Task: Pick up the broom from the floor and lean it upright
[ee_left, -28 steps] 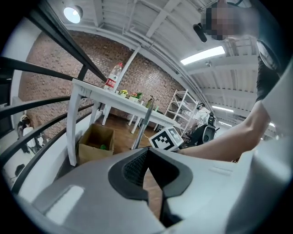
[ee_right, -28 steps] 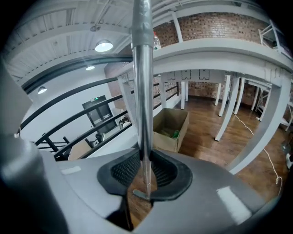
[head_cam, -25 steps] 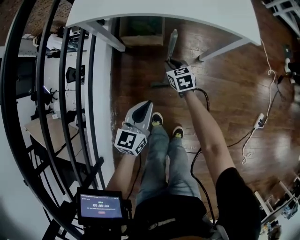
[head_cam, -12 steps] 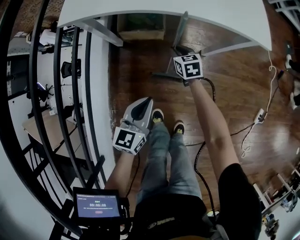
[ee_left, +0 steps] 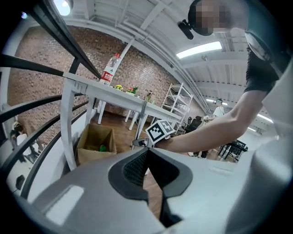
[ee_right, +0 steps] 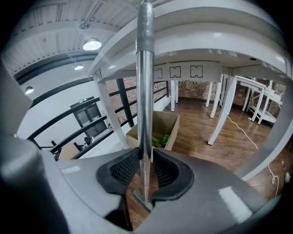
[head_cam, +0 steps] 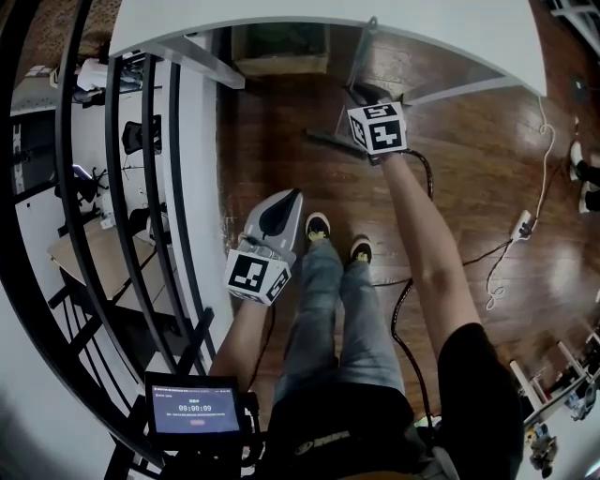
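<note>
The broom stands nearly upright; its grey metal handle (head_cam: 364, 52) (ee_right: 145, 91) rises to the edge of the white table (head_cam: 328, 19), and its dark head (head_cam: 330, 142) rests on the wood floor. My right gripper (head_cam: 361, 94) (ee_right: 145, 157) is around the handle low down. Its jaws have just been opening: the handle is still between the ribbed pads, with a slim gap on one side. My left gripper (head_cam: 292, 195) (ee_left: 147, 153) hangs shut and empty near the person's knees, apart from the broom.
A black railing (head_cam: 122, 187) runs along the left. An open cardboard box (head_cam: 281, 47) (ee_right: 155, 130) sits under the table by its white legs. A power strip (head_cam: 520, 225) with cables lies at the right. The person's feet (head_cam: 319, 225) are below the broom head.
My right gripper has moved away from the person toward the table with the handle, which now stands steeper and reaches the table edge. The left gripper has shifted only slightly.
</note>
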Demonstrator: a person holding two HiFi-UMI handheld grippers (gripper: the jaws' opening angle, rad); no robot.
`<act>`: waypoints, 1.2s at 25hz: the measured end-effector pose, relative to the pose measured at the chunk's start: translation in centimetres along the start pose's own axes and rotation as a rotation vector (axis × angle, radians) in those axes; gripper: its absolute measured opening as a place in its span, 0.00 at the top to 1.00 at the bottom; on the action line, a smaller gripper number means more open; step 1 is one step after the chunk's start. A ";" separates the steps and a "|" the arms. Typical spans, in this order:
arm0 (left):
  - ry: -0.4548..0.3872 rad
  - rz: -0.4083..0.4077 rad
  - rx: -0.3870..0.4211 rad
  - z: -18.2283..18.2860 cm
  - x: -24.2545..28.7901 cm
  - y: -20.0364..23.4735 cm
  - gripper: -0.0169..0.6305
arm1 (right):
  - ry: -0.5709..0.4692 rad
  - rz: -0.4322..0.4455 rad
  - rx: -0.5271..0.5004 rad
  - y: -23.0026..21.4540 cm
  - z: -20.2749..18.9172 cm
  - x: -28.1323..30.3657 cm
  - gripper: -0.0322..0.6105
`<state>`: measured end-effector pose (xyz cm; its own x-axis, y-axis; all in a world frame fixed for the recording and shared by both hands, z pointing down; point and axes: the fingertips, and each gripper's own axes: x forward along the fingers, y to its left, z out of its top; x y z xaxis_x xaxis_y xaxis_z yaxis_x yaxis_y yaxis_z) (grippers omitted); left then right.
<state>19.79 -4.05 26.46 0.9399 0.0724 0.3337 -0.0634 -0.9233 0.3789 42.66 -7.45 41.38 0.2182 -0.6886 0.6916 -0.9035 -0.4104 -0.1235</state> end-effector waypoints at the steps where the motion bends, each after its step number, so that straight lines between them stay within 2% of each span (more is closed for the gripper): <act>1: 0.000 0.002 0.001 0.2 0.0 0.1 0.95 | 0.001 0.003 -0.003 0.1 0.0 0.1 0.77; 3: 0.000 0.002 0.006 0.4 0.0 0.1 0.95 | 0.004 0.012 -0.003 0.2 -0.2 0.2 0.71; 15: 0.006 0.008 -0.002 -0.4 -0.5 0.5 0.95 | 0.010 0.006 -0.022 0.3 -2.3 -0.7 0.72; 18: -0.001 0.014 0.006 -0.4 -0.4 1.0 0.95 | -0.070 0.043 -0.060 1.7 -1.2 -2.6 0.72; 21: -0.002 0.021 0.022 0.2 -0.6 0.9 0.95 | -0.173 0.105 -0.123 4.2 0.4 -7.1 0.74; 26: -0.034 0.040 0.004 4.1 -2.8 0.2 0.95 | -0.294 0.209 -0.236 10.1 3.6 -16.8 0.77; 28: -0.063 0.030 0.024 4.5 -0.9 1.6 0.95 | -0.350 0.240 -0.277 10.6 4.6 -16.8 0.77; 30: -0.071 0.022 0.057 4.7 1.9 1.1 0.95 | -0.394 0.270 -0.290 9.6 4.7 -17.1 0.77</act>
<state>23.03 -6.73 23.46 0.9602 0.0271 0.2781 -0.0665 -0.9445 0.3216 32.01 -2.41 24.99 0.0360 -0.9407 0.3373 -0.9988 -0.0454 -0.0202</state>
